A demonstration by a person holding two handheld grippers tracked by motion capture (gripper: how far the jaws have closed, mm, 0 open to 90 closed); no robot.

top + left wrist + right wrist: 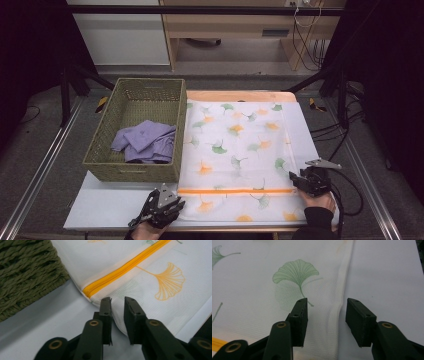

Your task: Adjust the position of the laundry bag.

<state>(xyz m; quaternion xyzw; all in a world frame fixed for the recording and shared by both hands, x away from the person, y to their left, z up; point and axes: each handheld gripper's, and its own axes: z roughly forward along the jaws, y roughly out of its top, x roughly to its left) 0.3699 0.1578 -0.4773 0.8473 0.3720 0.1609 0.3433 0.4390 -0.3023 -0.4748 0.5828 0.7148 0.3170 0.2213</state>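
A white mesh bag (235,150) printed with green and orange ginkgo leaves lies flat on the white table (110,205). An orange zipper (235,191) runs across its near end. My left gripper (176,204) is at the bag's near left corner. In the left gripper view, the left gripper (117,302) stands narrowly open with the bag's (150,290) edge in the gap, just below the zipper's (125,267) end. My right gripper (292,177) is at the bag's right edge. In the right gripper view, the right gripper (327,305) is wide open astride the bag's side seam (342,290).
A green woven basket (132,172) holding a crumpled purple cloth (145,140) stands against the bag's left side; its wall (25,272) is close to my left gripper. Bare table (387,277) lies right of the seam. Cables trail off the table's right edge.
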